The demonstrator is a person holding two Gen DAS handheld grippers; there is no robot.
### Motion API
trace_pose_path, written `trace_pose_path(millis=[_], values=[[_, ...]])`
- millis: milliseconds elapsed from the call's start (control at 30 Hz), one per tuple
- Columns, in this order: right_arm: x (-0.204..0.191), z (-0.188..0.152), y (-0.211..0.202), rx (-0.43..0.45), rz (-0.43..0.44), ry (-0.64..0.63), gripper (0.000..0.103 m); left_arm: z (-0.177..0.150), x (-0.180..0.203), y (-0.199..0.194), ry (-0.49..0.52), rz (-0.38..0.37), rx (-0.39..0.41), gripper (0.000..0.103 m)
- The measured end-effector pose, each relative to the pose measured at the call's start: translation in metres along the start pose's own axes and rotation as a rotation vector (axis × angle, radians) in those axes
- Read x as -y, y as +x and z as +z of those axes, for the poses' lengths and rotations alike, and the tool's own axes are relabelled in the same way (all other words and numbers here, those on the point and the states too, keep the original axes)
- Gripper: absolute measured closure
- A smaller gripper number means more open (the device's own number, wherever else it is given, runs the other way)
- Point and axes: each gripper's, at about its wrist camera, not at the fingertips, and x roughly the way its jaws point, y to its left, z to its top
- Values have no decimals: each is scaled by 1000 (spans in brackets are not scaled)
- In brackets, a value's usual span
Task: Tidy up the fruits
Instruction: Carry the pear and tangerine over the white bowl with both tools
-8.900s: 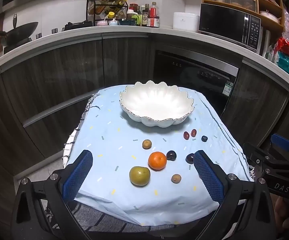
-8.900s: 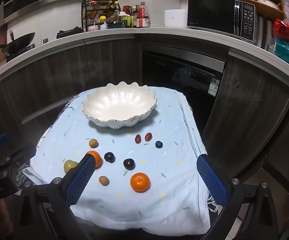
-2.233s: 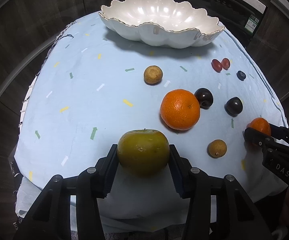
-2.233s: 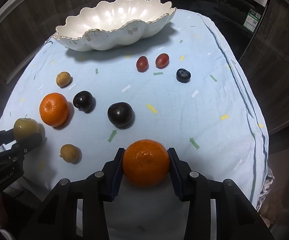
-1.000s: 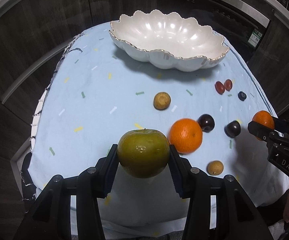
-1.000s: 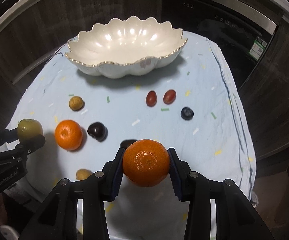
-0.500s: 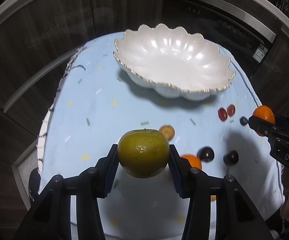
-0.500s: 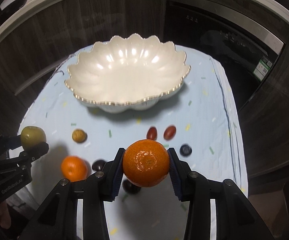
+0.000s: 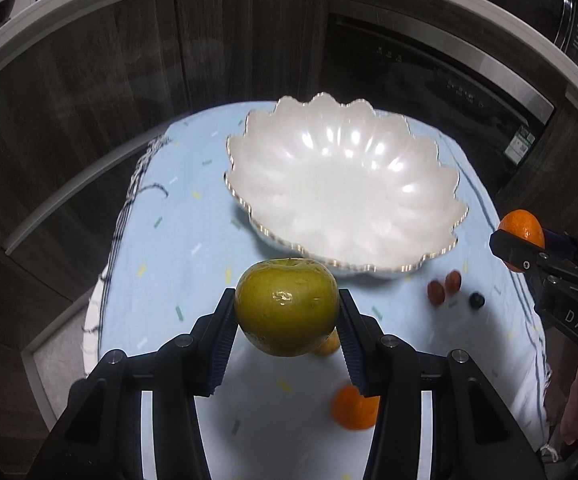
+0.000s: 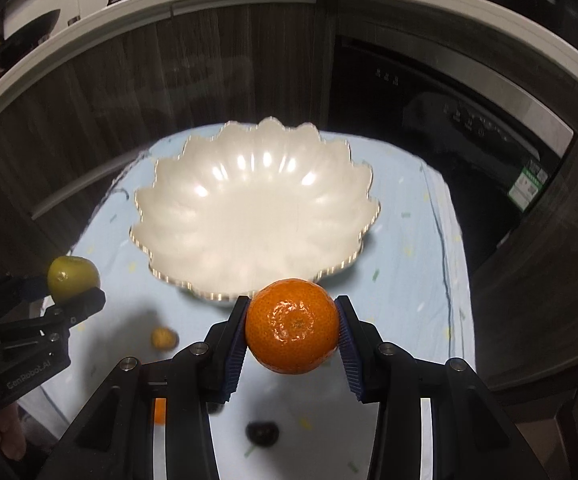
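Observation:
My left gripper [image 9: 287, 312] is shut on a green apple [image 9: 286, 306] and holds it in the air just before the near rim of the white scalloped bowl [image 9: 345, 188]. My right gripper [image 10: 292, 332] is shut on an orange [image 10: 292, 326], also raised, near the bowl's [image 10: 249, 208] front rim. The bowl has nothing in it. A second orange [image 9: 353, 406], a small brown fruit [image 10: 163, 338], two red grapes [image 9: 443, 286], a blueberry [image 9: 476, 301] and a dark plum [image 10: 262, 432] lie on the light blue cloth [image 9: 177, 248].
The cloth covers a small table whose edges drop off to the floor on the left and right. Dark cabinets and a built-in oven [image 9: 429, 76] stand behind it. The right gripper with its orange shows at the right edge of the left wrist view [image 9: 521, 236].
Both grippers have risen and moved forward toward the bowl with their fruits. The bowl now looks larger and closer, and the loose fruits have dropped low in both views.

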Motion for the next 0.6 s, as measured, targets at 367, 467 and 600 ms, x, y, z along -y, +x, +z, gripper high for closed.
trace_pose_path(millis=[367, 467, 600], values=[[8, 40, 4, 52, 3, -3, 60, 44, 2, 8, 47, -17, 52, 56], [10, 49, 12, 49, 6, -4, 60, 56, 1, 13, 51, -23, 53, 56], [13, 64, 24, 47, 3, -12, 60, 70, -2, 21, 47, -33, 60, 56]])
